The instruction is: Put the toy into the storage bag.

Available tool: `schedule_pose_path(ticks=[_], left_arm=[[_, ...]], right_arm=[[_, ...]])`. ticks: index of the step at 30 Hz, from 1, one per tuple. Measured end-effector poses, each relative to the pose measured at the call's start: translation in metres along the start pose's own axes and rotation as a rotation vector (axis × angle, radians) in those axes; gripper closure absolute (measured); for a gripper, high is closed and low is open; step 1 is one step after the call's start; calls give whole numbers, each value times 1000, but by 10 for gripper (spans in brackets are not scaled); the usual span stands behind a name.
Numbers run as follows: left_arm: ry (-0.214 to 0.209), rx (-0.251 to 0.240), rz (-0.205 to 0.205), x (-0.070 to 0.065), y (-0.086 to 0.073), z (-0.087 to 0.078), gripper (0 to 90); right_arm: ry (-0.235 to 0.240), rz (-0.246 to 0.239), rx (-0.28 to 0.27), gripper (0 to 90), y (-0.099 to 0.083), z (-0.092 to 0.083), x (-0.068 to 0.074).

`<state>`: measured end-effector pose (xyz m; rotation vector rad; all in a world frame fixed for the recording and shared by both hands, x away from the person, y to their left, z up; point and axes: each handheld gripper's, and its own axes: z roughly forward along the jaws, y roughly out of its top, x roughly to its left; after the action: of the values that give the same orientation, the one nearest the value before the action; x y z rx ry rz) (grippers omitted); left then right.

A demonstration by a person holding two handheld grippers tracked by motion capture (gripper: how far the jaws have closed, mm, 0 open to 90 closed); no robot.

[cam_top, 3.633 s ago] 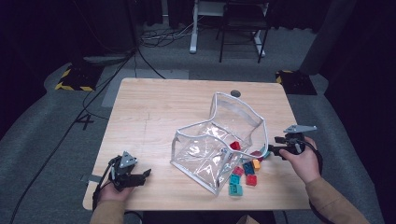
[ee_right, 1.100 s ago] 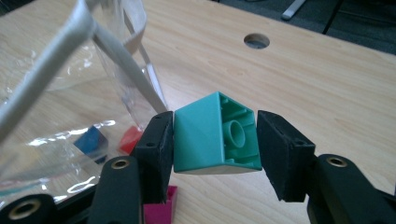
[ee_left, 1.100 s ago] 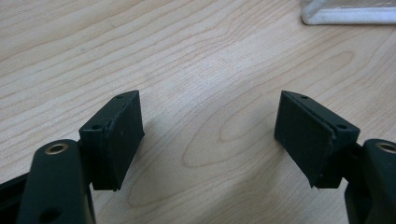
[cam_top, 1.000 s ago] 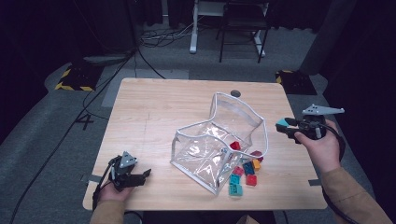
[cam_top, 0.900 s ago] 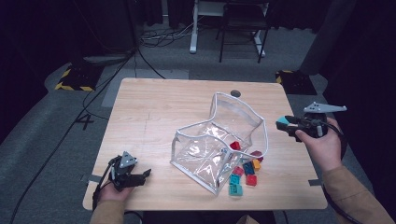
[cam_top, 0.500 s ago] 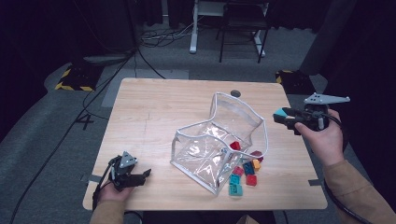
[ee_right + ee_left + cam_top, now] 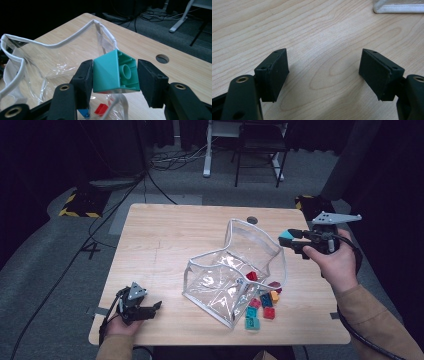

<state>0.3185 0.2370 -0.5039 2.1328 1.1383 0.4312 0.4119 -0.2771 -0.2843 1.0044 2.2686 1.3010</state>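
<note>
My right gripper [image 7: 115,75] is clamping a teal block [image 7: 115,72] at frame centre; it is risking snagging the clear bag's [image 7: 62,62] rim and dropping outside.

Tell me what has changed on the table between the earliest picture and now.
The right gripper has risen from the blocks beside the clear bag to the bag's upright rim, now carrying a teal block clamped between its jaws. The left gripper stayed resting open at the table's near left corner. The bag and the loose blocks beside it lie as before.
</note>
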Motion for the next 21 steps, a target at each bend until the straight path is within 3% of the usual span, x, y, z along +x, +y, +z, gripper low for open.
schedule_pose_path(ticks=[14,21], left_arm=[[0,-1,2,0,0,0,241],[-2,-2,3,0,0,0,239]], right_arm=[[54,-42,31,485,19,37,28],[75,-35,53,485,25,58,39]])
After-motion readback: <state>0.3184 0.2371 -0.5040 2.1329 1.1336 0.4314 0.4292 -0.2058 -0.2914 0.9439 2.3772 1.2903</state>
